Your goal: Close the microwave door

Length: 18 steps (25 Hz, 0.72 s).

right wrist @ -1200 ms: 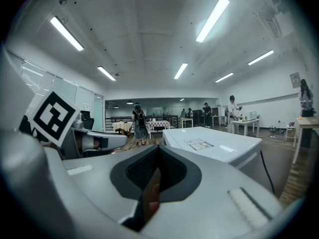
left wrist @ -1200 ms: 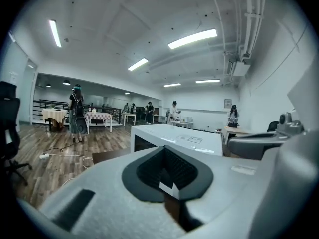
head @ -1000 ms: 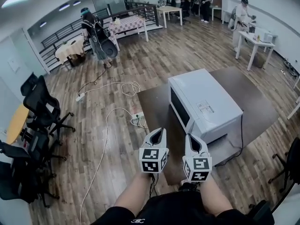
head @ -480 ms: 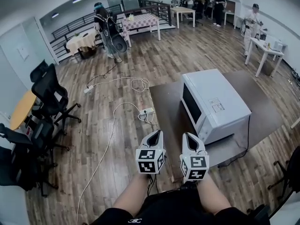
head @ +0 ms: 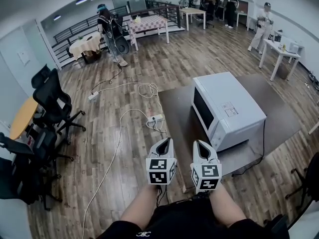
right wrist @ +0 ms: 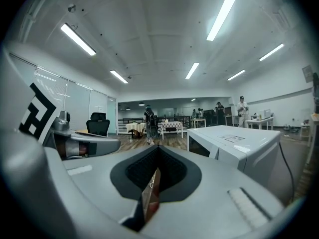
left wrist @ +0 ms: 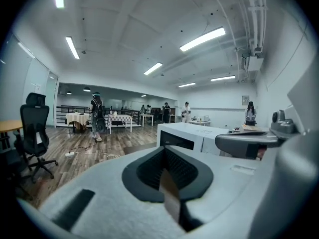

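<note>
Moved: since a second ago your view has swung, so the microwave [head: 232, 106] sits slightly further right.
Left gripper [head: 167, 141]: jaws pressed together, nothing between them, held low by the table's [head: 174, 108] near corner.
Right gripper [head: 200, 144]: jaws likewise together and empty, just beside the left one.
Microwave: on the brown table, ahead and right of both your grippers, apart from them.
Door [head: 202, 111]: flush with the body.

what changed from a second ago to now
Little. The left gripper and right gripper sit slightly further back from the white box-shaped microwave than a second ago, and the head view has swung a bit. Nothing gripped or released. Unchanged: both tongs shut and empty, microwave door closed, microwave on the dark brown table.
</note>
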{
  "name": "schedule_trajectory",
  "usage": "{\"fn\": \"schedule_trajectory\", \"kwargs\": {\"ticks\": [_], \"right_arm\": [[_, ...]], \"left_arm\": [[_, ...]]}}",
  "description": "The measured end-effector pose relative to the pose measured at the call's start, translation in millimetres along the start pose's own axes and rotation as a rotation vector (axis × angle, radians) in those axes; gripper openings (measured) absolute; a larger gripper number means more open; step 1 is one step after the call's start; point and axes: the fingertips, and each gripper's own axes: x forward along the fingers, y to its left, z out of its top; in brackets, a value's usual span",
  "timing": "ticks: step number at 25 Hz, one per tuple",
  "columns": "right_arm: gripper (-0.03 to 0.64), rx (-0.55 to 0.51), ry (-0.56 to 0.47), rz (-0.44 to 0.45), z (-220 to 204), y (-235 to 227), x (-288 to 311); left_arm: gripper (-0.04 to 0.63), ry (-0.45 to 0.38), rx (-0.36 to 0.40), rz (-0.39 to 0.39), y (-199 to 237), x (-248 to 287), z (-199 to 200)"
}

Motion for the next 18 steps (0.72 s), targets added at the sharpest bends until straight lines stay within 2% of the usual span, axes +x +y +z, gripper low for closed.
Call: {"fn": "schedule_trajectory", "kwargs": {"ticks": [4,18], "right_arm": [[0.008,-0.003,-0.001,-0.002,1,-2,0],[0.008,-0.009,0.006,-0.033,-2,-21,-1]], "left_arm": [[0.009,0.005,0.023,0.001,-3,0,1],[0.009,0.014,0.027,0.014,1,12,3]]}}
